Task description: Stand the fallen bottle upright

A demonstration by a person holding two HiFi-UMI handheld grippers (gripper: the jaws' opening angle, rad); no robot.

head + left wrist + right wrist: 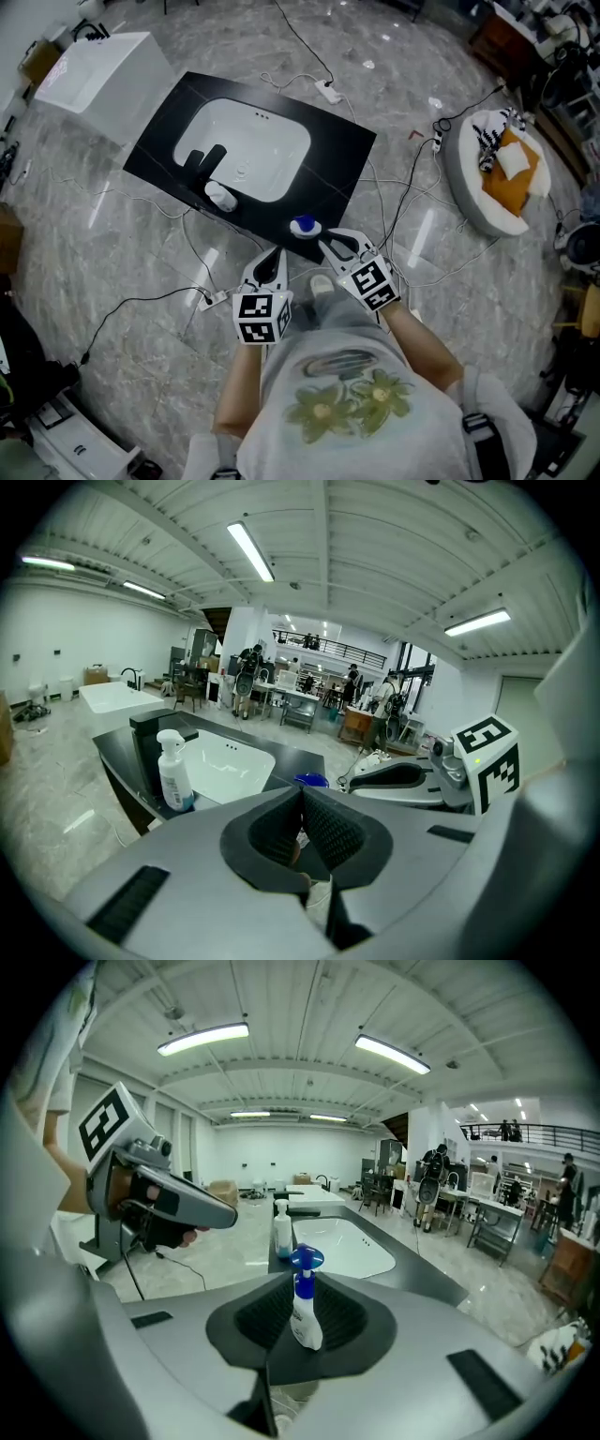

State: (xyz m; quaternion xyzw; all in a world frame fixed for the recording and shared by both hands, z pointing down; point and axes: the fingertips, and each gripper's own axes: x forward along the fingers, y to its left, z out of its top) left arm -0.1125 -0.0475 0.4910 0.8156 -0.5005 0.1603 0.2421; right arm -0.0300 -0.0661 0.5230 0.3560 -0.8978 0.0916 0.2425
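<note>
A small white spray bottle with a blue top (pixel 304 1305) stands upright near the front edge of the black counter (pixel 342 150). It is just beyond the tips of my right gripper (pixel 281 1290), whose jaws are shut with nothing in them. From above, its blue top (pixel 304 226) sits just left of the right gripper (pixel 329 242). My left gripper (pixel 275 256) hangs a little lower left of it, off the counter's edge. Its jaws (pixel 302 794) are shut and empty, and the bottle's blue top (pixel 310 780) peeks over them.
A taller white spray bottle (pixel 221 197) stands upright by the black faucet (pixel 199 161), beside the white sink (pixel 262 131). Cables (pixel 412 202) trail across the marble floor. A white round seat with an orange cushion (pixel 506 169) is at the right and a white block (pixel 98 70) at the far left.
</note>
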